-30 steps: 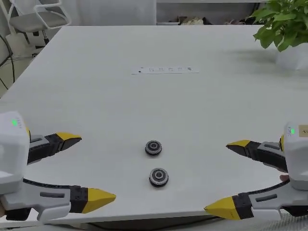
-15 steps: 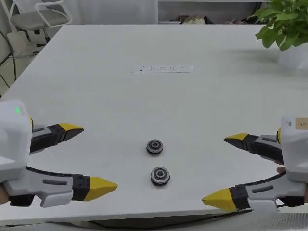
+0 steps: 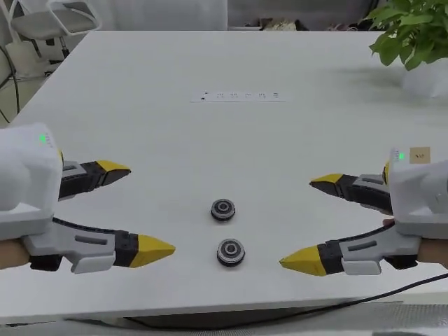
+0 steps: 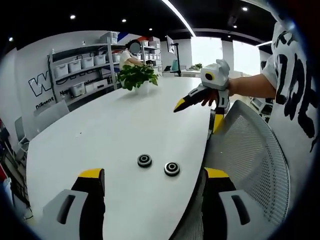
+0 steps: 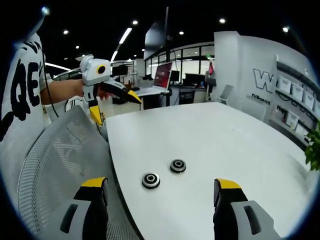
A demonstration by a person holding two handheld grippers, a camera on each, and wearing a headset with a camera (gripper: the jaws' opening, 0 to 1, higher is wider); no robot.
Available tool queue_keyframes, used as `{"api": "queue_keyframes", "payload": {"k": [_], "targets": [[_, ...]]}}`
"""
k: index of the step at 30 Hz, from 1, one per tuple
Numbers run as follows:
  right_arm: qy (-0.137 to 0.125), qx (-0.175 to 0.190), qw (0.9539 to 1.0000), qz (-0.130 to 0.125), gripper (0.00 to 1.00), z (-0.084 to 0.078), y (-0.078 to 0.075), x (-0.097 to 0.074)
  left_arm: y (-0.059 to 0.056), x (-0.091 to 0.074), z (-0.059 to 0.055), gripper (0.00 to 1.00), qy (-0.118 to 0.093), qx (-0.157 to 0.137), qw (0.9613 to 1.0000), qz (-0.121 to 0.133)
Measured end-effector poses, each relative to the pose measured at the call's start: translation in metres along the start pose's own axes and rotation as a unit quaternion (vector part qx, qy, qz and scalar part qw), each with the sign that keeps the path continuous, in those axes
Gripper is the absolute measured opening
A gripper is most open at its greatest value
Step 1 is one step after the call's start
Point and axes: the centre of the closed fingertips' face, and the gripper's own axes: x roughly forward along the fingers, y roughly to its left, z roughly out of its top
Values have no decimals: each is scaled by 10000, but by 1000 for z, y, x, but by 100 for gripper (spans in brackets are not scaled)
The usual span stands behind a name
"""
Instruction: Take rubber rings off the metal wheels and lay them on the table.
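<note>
Near wheel (image 3: 231,252), far wheel (image 3: 222,209) just beside each other on table (image 3: 210,140), black rings (image 3: 231,242) on; left gripper (image 3: 151,208), right gripper (image 3: 296,222) flank both; jaws wide open, empty, well clear of wheels.

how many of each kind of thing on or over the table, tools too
wheels with rubber rings: 2
tools, left tool and right tool: 2
socket strip: 1
potted plant: 1
total: 6
</note>
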Motion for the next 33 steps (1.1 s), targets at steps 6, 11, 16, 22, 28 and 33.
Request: {"api": "queue_keyframes", "payload": {"k": [6, 11, 16, 22, 28, 33], "targets": [[8, -5, 10000, 56, 84, -3, -2, 8, 2, 8, -1, 76, 34, 113, 9999, -35], [55, -8, 9999, 127, 82, -9, -2, 14, 0, 15, -1, 75, 36, 139, 9998, -126], [121, -37, 9998, 158, 79, -15, -4, 16, -4, 24, -2, 74, 73, 179, 9996, -226], [145, -56, 9997, 162, 76, -19, -10, 21, -4, 34, -3, 73, 92, 179, 9993, -329], [288, -101, 9992, 248, 70, -28, -12, 30, -6, 44, -5, 71, 126, 197, 9987, -451], [381, -184, 9986, 331, 66, -35, -13, 40, -9, 55, -9, 66, 209, 287, 9975, -615]]}}
